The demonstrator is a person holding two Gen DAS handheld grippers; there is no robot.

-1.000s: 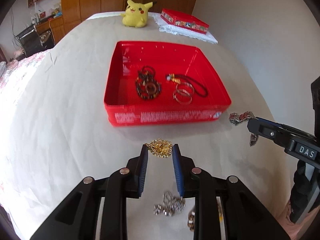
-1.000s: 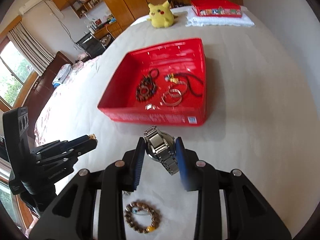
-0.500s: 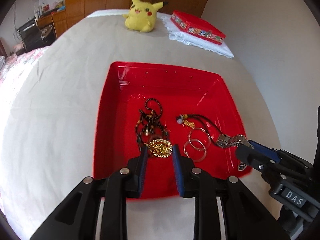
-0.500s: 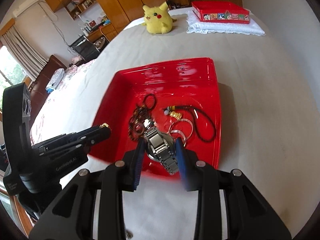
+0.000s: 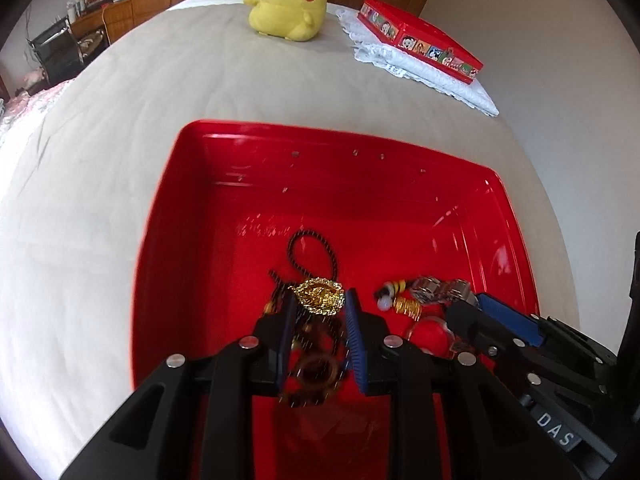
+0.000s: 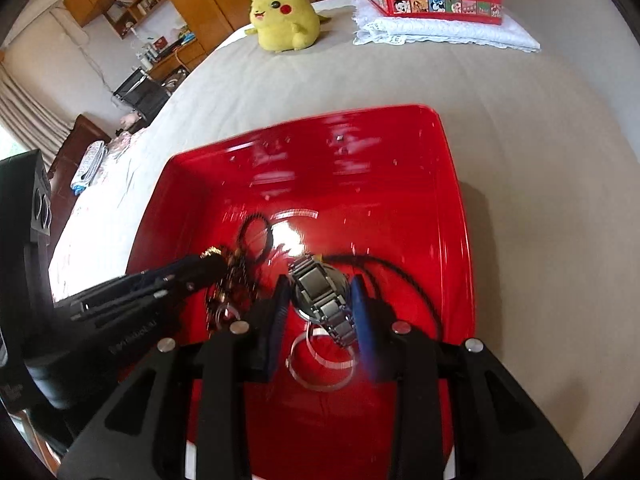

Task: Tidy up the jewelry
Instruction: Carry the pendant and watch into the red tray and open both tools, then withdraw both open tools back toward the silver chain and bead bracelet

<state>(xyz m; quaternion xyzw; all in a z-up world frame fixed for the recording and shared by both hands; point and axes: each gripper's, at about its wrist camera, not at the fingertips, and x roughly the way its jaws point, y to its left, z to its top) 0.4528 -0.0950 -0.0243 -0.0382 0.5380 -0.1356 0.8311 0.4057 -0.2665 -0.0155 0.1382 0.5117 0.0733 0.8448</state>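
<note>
Left wrist view: left gripper [image 5: 319,307] fingers clamp a gold chain clump [image 5: 320,297] over the shallow red plastic tray [image 5: 384,178] on the bed. Right gripper [image 6: 319,300] pinches a silver metal-link wristwatch [image 6: 320,292], probably just above the clear bangles [image 6: 320,364].

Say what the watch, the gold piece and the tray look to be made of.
Watch: brushed steel-like metal, grey links with dull sheen. Gold piece: gold-coloured metal, probably plated, glittering textured surface. Tray: glossy red plastic, apparently, from its moulded walls and sharp highlights.
</note>
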